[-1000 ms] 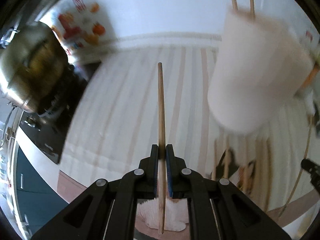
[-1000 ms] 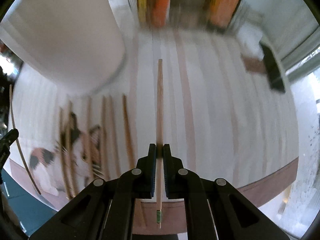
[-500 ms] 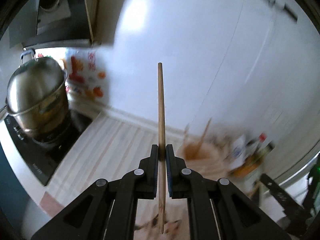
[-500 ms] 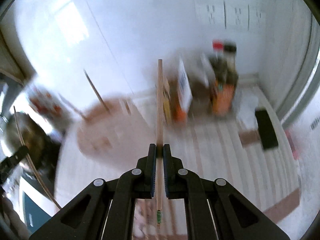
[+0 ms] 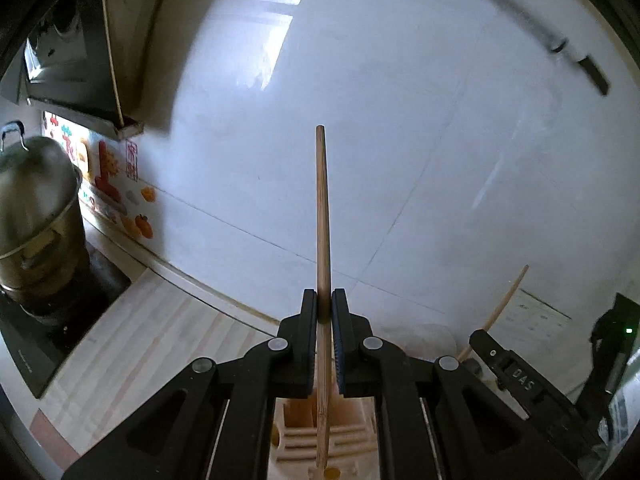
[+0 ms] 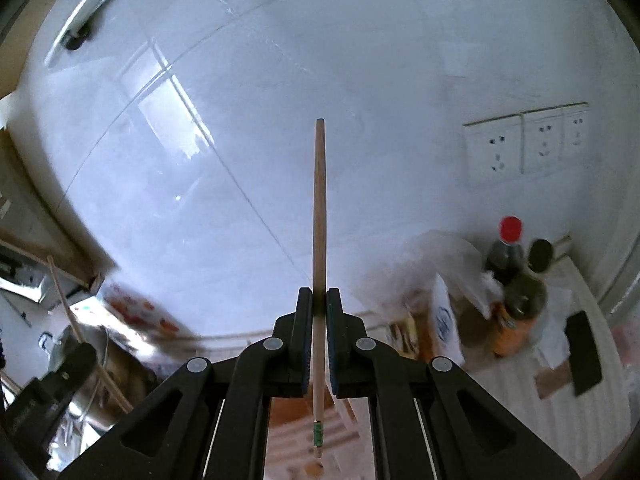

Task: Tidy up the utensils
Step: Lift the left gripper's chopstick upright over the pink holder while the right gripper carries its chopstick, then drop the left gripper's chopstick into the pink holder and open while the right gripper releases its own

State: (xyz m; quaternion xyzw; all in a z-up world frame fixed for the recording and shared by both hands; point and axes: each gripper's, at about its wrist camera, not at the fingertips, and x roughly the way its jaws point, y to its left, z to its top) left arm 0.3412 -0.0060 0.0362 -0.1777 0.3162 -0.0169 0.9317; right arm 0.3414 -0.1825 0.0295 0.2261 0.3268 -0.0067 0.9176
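My left gripper (image 5: 324, 300) is shut on a wooden chopstick (image 5: 322, 216) that points up and away against the white tiled wall. Under its jaws shows the top of a pale slotted utensil holder (image 5: 320, 440). The other gripper with its own chopstick (image 5: 500, 312) appears at the right of the left wrist view. My right gripper (image 6: 319, 298) is shut on a second wooden chopstick (image 6: 319, 208) with a green band near its lower end. Pale wood of the holder (image 6: 296, 412) lies blurred below it. The left gripper (image 6: 64, 372) and its chopstick show at the far left.
A steel pot (image 5: 36, 216) stands on a black cooktop (image 5: 52, 340) at the left, under a range hood (image 5: 68, 64). Sauce bottles (image 6: 516, 280), boxes and a black phone (image 6: 582, 352) crowd the counter's right end. Wall sockets (image 6: 528, 144) sit above them.
Both grippers have risen and tilted up from the striped counter, each carrying its chopstick. The views went from the countertop and holder side to the wall, with the holder top now just below.
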